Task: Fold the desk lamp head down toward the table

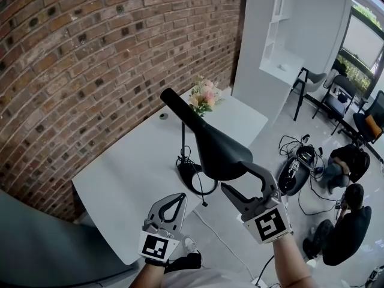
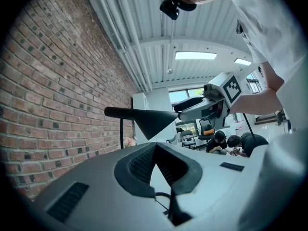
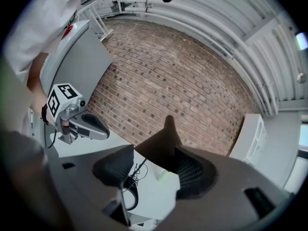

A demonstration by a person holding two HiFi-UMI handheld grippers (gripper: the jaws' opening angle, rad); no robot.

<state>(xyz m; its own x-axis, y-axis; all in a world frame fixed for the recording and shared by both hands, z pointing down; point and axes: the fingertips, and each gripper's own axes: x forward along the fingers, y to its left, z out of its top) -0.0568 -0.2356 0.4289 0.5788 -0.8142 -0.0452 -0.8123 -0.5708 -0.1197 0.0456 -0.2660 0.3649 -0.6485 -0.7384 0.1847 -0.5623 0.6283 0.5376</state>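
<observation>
Right claw (image 1: 234, 176) is spread, with the wide end of the black desk lamp head (image 1: 207, 143) between its jaws. The head slants high above the white counter (image 1: 126, 179), near the long edge away from the brick wall (image 1: 90, 53). Left claw (image 1: 178, 197) is pressed together and empty, over that same edge.

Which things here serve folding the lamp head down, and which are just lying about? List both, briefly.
For the job:
- lamp head
- lamp stem
- right gripper, jaws open at the head
- table it folds toward

Lying about:
- flowers
- chairs
- floor cables
- left gripper, shut on nothing
</observation>
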